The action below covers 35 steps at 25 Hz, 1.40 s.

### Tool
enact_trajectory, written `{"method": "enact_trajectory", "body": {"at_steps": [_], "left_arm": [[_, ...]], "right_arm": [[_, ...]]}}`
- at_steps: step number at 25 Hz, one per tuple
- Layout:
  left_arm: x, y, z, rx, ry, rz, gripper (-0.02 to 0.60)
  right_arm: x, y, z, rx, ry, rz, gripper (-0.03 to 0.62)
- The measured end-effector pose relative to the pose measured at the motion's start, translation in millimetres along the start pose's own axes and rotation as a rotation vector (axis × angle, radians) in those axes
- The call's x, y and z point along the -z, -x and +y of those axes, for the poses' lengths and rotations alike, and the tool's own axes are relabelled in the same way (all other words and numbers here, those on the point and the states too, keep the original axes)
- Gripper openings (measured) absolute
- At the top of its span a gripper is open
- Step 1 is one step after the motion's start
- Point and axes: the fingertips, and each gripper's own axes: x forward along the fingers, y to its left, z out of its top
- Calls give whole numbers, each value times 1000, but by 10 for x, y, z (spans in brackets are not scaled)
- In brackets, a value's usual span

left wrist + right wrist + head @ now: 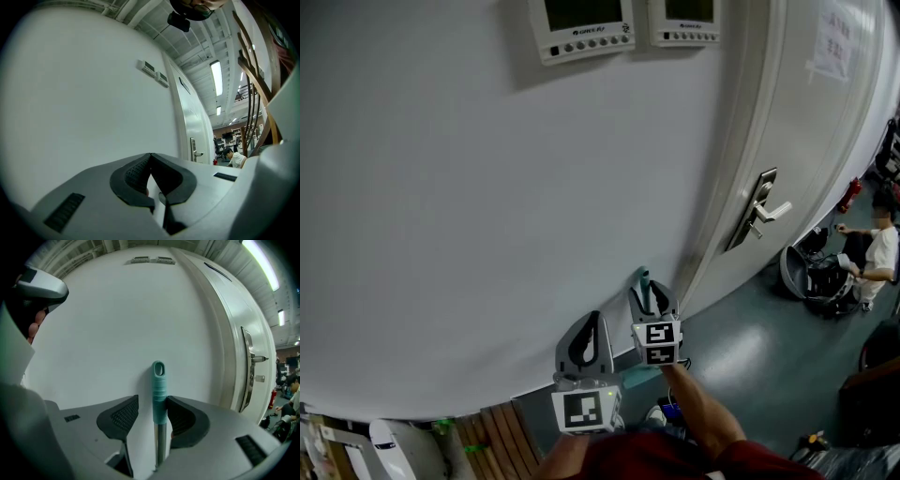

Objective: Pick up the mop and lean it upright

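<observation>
The mop's handle [158, 390] is a metal pole with a teal grip and a hanging hole at the top. It stands upright against the white wall [108, 333]. My right gripper [152, 400] is open around it: the left pad stands clear of the pole, while the right pad sits close beside the teal grip. In the head view the teal tip [643, 279] pokes up between the right gripper's [651, 298] fingers. My left gripper [592, 323] hangs just to its left, shut with nothing in it, pads meeting [150, 155]. The mop head is hidden.
A white door with a lever handle [764, 211] is right of the mop. Two control panels [581, 28] hang high on the wall. A seated person [877, 248] and a red extinguisher [851, 194] are far right. Wooden slats [502, 431] lie at lower left.
</observation>
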Motion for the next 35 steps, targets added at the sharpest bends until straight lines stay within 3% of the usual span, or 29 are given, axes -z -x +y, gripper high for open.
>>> {"method": "enact_trajectory", "body": {"at_steps": [7,23,35], "left_arm": [[24,1,-8,-2,11,3,14],[17,-7,-30,2,13,-1,14],[46,4,33,-2,-10,4,14]], "right_arm": [[0,35,-32,18,5,-7,239],[-28,123,-82,32,-10,-25,249],[-292,572,-54,12,35,-94,249]]}}
